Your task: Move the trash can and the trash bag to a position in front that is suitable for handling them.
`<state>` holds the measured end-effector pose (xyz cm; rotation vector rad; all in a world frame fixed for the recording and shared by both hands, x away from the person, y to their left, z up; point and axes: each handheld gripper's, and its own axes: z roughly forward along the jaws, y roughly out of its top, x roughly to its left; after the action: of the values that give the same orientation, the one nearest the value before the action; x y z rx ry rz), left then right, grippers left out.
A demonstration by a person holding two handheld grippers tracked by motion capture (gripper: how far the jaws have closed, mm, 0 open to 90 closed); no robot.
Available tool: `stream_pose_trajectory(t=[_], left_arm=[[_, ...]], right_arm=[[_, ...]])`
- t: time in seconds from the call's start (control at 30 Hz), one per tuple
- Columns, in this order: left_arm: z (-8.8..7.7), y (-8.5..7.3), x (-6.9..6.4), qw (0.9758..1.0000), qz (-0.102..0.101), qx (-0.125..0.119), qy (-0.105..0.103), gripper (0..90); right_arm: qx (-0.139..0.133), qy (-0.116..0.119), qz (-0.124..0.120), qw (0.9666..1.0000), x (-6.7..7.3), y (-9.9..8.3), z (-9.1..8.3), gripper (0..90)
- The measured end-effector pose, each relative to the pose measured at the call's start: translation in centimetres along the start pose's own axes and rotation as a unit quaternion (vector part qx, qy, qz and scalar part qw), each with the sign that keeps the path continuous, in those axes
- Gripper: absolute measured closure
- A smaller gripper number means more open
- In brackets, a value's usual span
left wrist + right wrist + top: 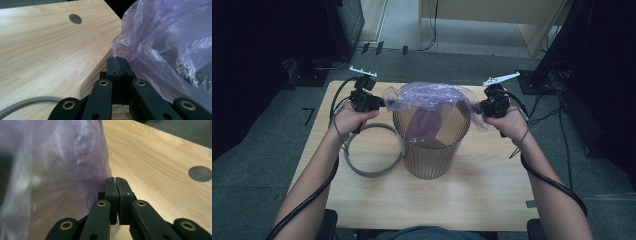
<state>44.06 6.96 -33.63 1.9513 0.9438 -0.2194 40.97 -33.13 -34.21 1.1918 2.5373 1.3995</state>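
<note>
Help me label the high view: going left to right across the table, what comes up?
Left tongs → grey ring lying flat on the table → ribbed bin with the purple bag stretched over its mouth → right tongs.

Bystanders around the wooden table

The wooden table (377, 200) bears a grey ring (371, 150) lying flat on its left half, and a round cable hole (75, 18) pierces its top near a far corner. Beyond the table's far edge, black cables (432, 30) trail over the grey carpet (452, 62) beneath a pale wooden cabinet (537, 30).
</note>
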Motion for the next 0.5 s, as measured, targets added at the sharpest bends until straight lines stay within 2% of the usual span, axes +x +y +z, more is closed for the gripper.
stream_pose_trajectory(t=[0.17, 0.33, 0.37, 0.4, 0.5], left_arm=[[-0.5, 0.1, -0.3, 0.9998, 0.01, -0.014, -0.005, 85.5], [-1.7, 0.6, -0.8, 0.9991, 0.031, -0.029, 0.0, 71.7], [-1.7, 0.6, -0.8, 0.9991, 0.031, -0.029, 0.0, 70.4], [-2.3, 0.7, -1.1, 0.9983, 0.044, -0.037, 0.006, 67.2], [-3.4, 0.9, -1.6, 0.997, 0.059, -0.049, 0.011, 62.9]], right_arm=[[-0.015, -0.001, -0.012, 0.9998, -0.1, 0.0, -0.8, 77.6], [-0.047, -0.014, -0.021, 0.9986, -0.2, 0.4, -2.2, 51.0], [-0.047, -0.014, -0.021, 0.9986, -0.2, 0.4, -2.2, 51.0], [-0.068, -0.019, -0.033, 0.997, -0.3, 0.6, -3.3, 47.3], [-0.083, -0.021, -0.035, 0.9957, -0.1, 0.8, -4.5, 46.8]])
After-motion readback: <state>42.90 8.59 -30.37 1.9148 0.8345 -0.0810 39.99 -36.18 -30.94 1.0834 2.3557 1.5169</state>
